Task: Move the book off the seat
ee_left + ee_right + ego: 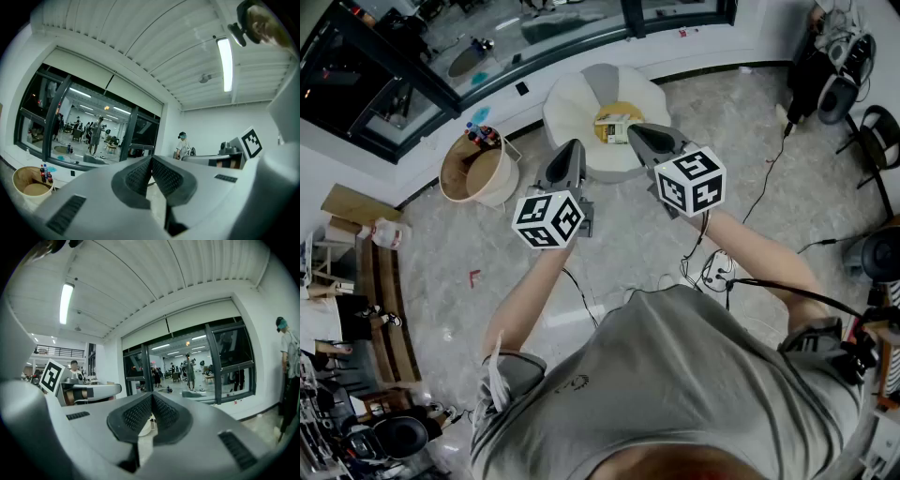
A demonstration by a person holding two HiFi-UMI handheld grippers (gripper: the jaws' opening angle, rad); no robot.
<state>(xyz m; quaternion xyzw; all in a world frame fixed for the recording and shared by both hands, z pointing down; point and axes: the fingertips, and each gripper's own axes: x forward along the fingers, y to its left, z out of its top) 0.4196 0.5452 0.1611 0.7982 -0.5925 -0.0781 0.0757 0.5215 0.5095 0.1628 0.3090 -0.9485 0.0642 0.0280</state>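
In the head view a small book (612,128) with a pale cover lies on the yellow centre of a white, flower-shaped seat (572,108) on the floor ahead. My left gripper (573,150) is held level at the seat's near left edge, jaws shut with nothing between them. To the book's right my right gripper (639,134) is also shut and empty. In the left gripper view the left gripper (151,165) has its pads pressed together. The right gripper (152,404) looks the same in its own view. The book shows in neither gripper view.
A round wooden tub (476,170) with bottles at its rim stands left of the seat. A long glass window wall (487,52) runs behind. Cables (712,267) trail on the marble floor at right, near dark equipment (830,66). Benches and clutter (380,300) line the left side.
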